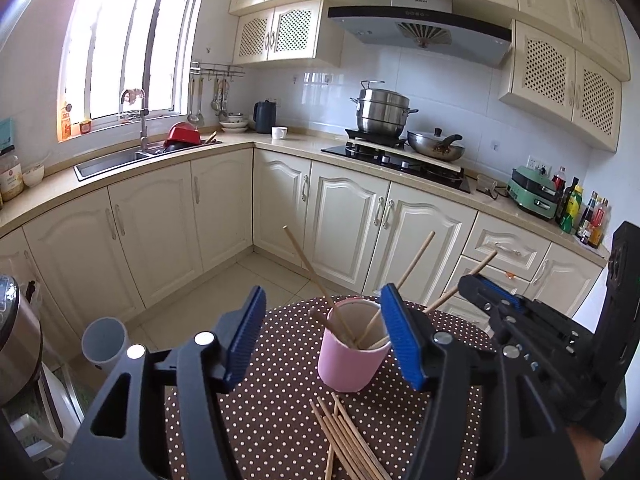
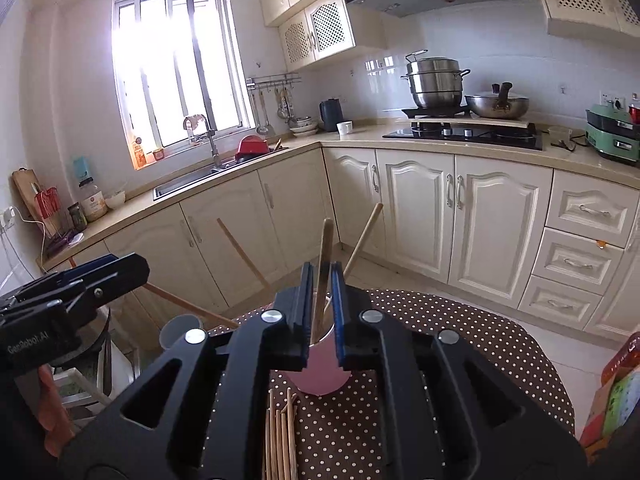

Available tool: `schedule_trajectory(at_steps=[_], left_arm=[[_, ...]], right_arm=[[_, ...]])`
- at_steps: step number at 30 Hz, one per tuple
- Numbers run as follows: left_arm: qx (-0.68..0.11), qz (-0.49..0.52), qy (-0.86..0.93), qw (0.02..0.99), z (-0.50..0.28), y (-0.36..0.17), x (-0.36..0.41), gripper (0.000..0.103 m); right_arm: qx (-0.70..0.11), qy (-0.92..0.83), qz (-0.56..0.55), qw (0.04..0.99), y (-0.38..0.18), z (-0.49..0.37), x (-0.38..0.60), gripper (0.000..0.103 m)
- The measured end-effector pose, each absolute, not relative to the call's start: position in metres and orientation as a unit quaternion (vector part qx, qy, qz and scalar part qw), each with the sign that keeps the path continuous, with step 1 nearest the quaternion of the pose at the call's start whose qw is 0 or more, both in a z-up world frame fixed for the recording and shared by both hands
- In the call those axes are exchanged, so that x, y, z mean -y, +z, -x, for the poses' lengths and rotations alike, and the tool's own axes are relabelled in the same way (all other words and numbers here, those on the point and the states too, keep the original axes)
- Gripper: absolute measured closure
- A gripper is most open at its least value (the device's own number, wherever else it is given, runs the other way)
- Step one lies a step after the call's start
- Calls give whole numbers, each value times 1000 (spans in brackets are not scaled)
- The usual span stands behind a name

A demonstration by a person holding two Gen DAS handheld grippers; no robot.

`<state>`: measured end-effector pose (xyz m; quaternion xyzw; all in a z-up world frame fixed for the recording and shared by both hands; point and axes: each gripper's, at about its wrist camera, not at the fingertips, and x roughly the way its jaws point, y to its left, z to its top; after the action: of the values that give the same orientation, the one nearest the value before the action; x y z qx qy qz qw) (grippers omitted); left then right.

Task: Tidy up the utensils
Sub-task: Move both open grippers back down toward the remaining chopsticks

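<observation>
Nearest us, a loose bundle of chopsticks (image 1: 344,440) lies on the polka-dot bench (image 1: 280,400). Just beyond, the left tool (image 1: 322,340) hangs wide open, gripping nothing, its blue pads either side of the pink cup (image 1: 348,364). The right tool (image 2: 322,300) is pinched tight on one chopstick (image 2: 323,264), its lower end down in the cup. Three more sticks lean inside. Far behind, a steel pot (image 1: 382,114) on the stove.

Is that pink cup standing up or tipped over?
Upright. The pink cup stands on its base on the dotted table, mouth up, with chopsticks leaning out of it.
</observation>
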<state>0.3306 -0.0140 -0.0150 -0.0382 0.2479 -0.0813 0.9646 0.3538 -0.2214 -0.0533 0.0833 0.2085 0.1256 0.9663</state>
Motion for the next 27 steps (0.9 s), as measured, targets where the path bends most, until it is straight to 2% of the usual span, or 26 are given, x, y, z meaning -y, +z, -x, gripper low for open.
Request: schedule_trajectory(at_steps=[3, 5, 15, 27], left_arm=[[-248, 38, -81, 965, -321, -15, 12, 44], [-249, 36, -81, 964, -313, -16, 11, 44], [-268, 30, -79, 960, -283, -40, 1, 43], [-363, 25, -72, 929, -288, -111, -3, 44]], right_arm=[[-204, 126, -84, 967, -50, -343, 224, 74], [-201, 126, -84, 968, -49, -335, 226, 60], [-228, 140, -77, 960, -73, -305, 222, 59], [-293, 147, -70, 942, -128, -299, 212, 59]])
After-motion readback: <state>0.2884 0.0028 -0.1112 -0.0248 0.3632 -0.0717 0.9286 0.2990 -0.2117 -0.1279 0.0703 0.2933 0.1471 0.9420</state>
